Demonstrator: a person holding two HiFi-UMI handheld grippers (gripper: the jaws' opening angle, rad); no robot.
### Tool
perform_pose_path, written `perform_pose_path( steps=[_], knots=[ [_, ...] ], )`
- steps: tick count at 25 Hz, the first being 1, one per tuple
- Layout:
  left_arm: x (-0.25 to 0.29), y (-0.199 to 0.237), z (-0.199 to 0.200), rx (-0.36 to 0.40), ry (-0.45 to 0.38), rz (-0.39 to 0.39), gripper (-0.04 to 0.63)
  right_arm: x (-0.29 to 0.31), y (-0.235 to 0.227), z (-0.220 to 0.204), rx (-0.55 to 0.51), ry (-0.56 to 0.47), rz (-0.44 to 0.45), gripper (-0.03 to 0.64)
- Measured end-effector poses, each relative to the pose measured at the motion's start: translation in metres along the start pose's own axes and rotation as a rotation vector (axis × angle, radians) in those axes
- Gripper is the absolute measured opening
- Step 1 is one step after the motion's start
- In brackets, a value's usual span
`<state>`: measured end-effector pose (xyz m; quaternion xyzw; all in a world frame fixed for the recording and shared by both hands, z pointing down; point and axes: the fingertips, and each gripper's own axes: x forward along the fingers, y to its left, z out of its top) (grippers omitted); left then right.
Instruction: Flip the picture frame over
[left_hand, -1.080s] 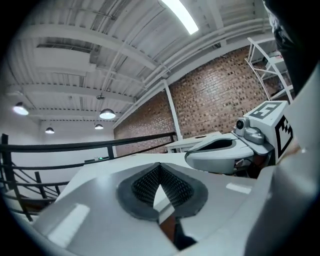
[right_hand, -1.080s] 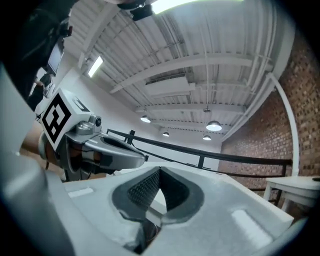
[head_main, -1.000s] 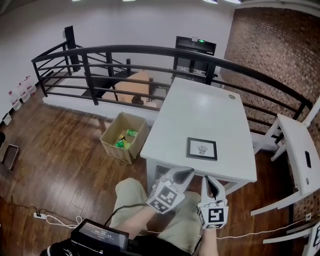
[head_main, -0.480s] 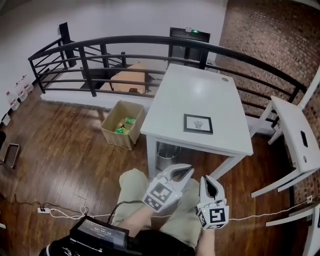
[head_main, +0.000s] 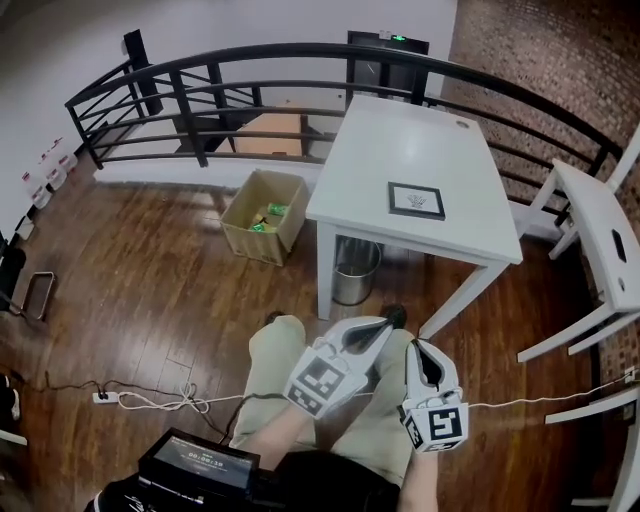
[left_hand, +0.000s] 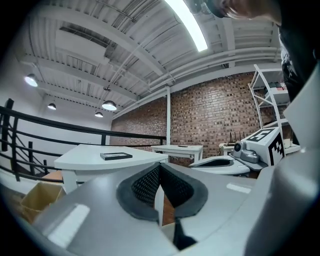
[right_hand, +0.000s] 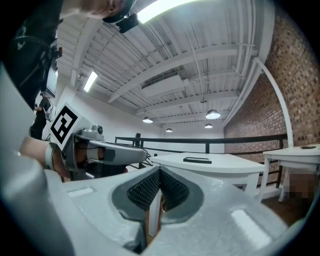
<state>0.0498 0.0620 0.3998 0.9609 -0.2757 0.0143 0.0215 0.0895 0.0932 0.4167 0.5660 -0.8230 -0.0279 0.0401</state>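
Observation:
The black picture frame (head_main: 416, 200) lies flat on the white table (head_main: 380, 160), picture side up, near the table's right front part. Both grippers are held low over the person's knees, well short of the table. My left gripper (head_main: 383, 326) is shut with nothing in it, and so is my right gripper (head_main: 418, 349) just beside it. In the left gripper view the picture frame (left_hand: 116, 156) shows small and far off on the table (left_hand: 85, 159), beyond the left gripper (left_hand: 160, 172). The right gripper view shows the picture frame (right_hand: 197, 160) likewise distant past the right gripper (right_hand: 160, 176).
An open cardboard box (head_main: 262, 216) with green items stands on the wood floor left of the table. A metal bin (head_main: 355, 272) sits under the table's front edge. A white chair (head_main: 600, 240) stands at the right. A black railing (head_main: 250, 60) runs behind. A cable (head_main: 150, 402) lies on the floor.
The table and frame have drawn farther off: both grippers have pulled back from the table's front edge to over the knees. Both stay shut.

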Motion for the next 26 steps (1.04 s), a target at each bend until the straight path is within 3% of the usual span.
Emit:
perform_pose_path(
  steps=[9, 26],
  knots=[
    [-0.037, -0.015, -0.002, -0.047, -0.005, 0.018, 0.015, -0.022, 0.039, 0.002, -0.025, 0.015, 0.044, -0.009],
    [-0.047, -0.003, 0.001, -0.041, -0.024, 0.027, 0.015, -0.018, 0.044, 0.002, -0.1, 0.038, 0.016, -0.009]
  ],
)
